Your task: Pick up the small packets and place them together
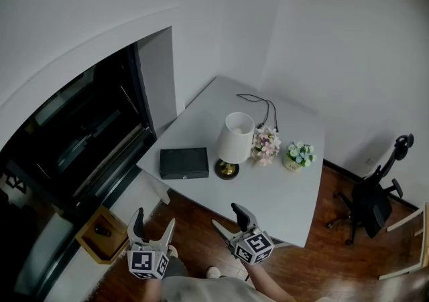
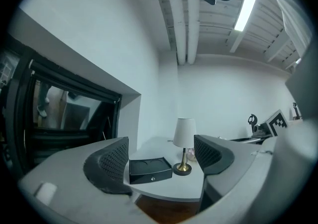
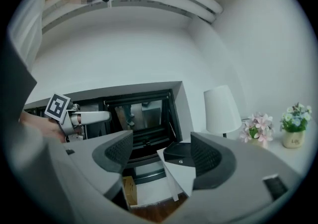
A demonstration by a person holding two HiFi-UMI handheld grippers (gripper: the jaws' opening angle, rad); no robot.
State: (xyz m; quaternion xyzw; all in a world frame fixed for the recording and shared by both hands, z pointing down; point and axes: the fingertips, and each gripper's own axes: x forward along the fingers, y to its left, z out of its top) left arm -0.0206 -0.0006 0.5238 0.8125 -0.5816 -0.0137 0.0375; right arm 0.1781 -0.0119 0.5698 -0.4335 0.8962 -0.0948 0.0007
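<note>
No small packets show in any view. My left gripper point(image 1: 155, 221) hangs over the wooden floor, in front of the white table's point(image 1: 281, 200) near left corner. It is open, with nothing between its jaws point(image 2: 161, 157). My right gripper point(image 1: 228, 217) is beside it, close to the table's front edge, also open and empty point(image 3: 161, 156). A black box point(image 1: 184, 163) lies on the table's left side. It appears straight ahead between the left jaws point(image 2: 150, 168) and just past the right jaws point(image 3: 179, 153).
A white-shaded lamp point(image 1: 234, 140) on a brass foot stands mid-table, with pink flowers point(image 1: 266, 144), a small potted plant point(image 1: 299, 155) and a black cable point(image 1: 258, 101). A dark window point(image 1: 74, 140) is on the left, a wooden crate point(image 1: 102, 232) below it, an office chair point(image 1: 375, 200) on the right.
</note>
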